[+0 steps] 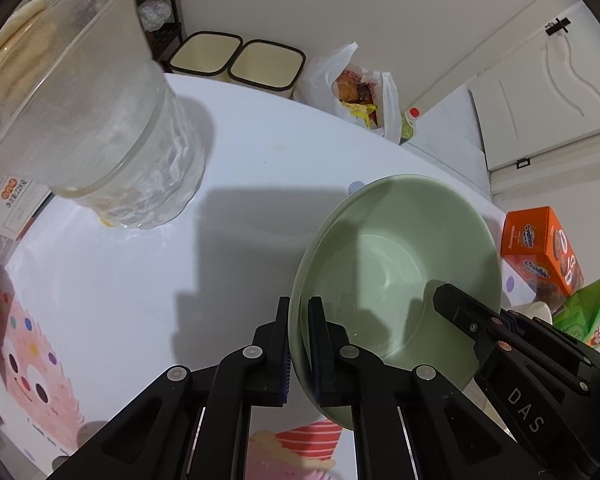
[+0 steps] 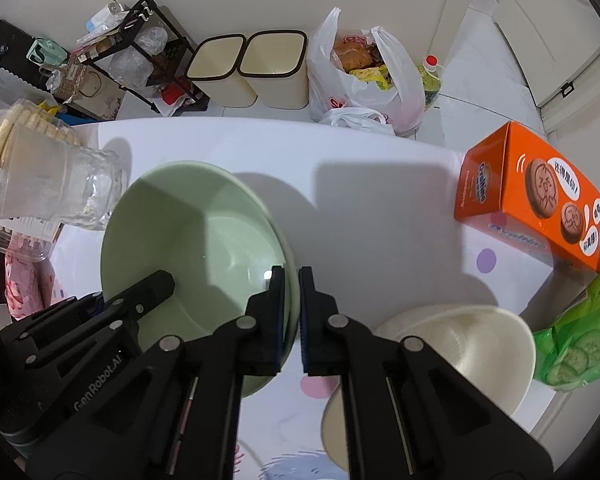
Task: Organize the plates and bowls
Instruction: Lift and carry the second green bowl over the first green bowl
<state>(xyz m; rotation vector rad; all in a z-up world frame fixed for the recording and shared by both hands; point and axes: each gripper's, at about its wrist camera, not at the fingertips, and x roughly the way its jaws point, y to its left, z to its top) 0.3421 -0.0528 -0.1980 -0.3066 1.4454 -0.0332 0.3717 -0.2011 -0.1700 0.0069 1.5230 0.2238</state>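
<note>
Green bowls [image 2: 188,220]: smooth, glossy, glazed look. White bowl [image 2: 472,344]: ribbed, satin plastic look. Jar [image 1: 100,120]: clear, textured base, frosted upper part. Table [image 1: 260,128]: smooth, slight sheen. Gripper fingers [image 1: 278,344]: matt black plastic. Box [image 2: 540,192]: glossy printed cardboard.

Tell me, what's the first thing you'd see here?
The big green bowl in the middle of the white table, with the left gripper and right gripper each pinching its rim from opposite sides. Next, the bright orange box at the right edge.
</note>
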